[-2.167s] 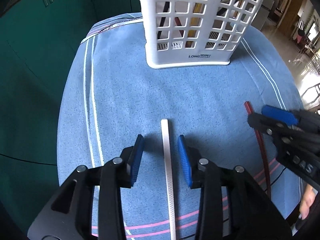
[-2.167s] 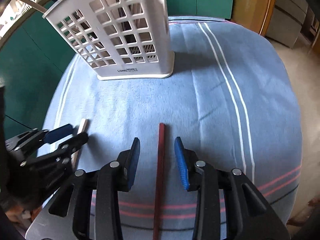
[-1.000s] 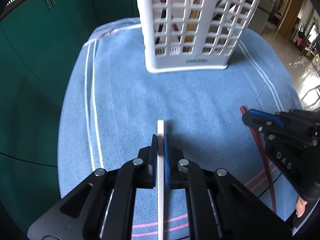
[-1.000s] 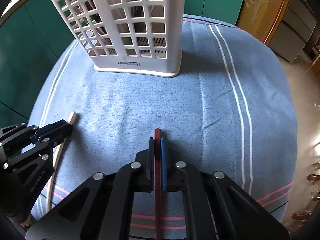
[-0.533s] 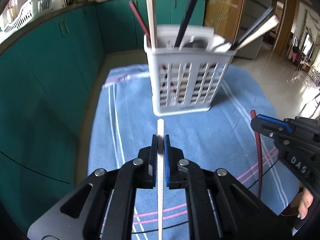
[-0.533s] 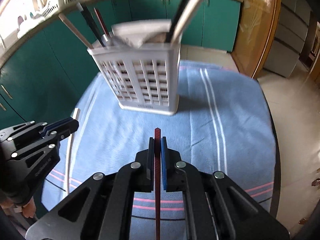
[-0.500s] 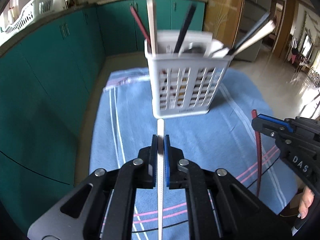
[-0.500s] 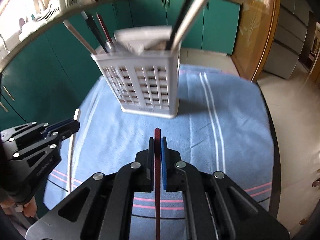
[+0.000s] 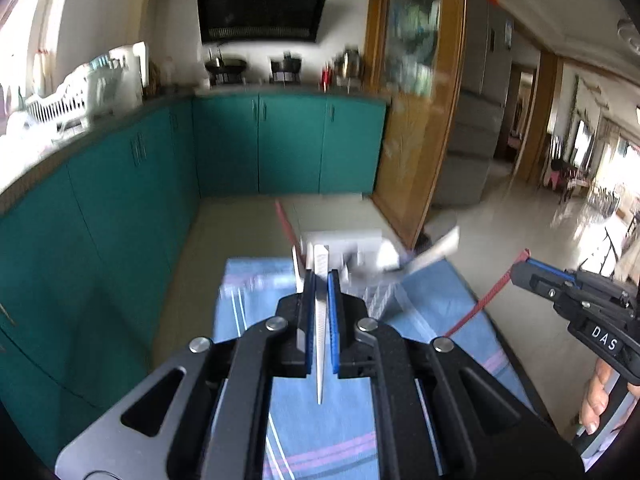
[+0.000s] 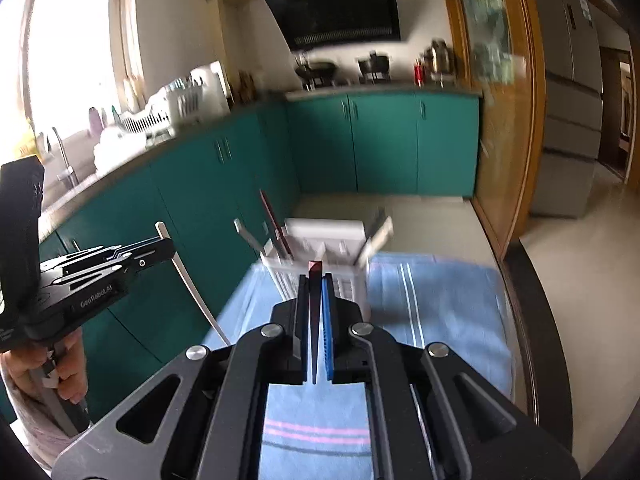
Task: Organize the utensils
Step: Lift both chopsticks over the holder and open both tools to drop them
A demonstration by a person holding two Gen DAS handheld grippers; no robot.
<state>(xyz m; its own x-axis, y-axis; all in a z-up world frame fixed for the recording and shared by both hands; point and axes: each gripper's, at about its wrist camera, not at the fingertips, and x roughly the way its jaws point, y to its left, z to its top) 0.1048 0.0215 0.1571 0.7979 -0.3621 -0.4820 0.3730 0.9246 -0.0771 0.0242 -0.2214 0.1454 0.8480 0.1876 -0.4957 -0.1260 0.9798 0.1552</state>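
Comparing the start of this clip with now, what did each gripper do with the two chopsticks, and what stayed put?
The left gripper closed on the white chopstick and the right gripper on the dark red chopstick; both chopsticks were lifted off the blue cloth and now hang well above it. The white basket stays standing on the cloth with its utensils.

Teal cabinets (image 9: pixel 292 144) along far and left walls, black hood (image 9: pixel 262 8) above, pale floor (image 10: pixel 560 240), bright window (image 10: pixel 68 60) left.
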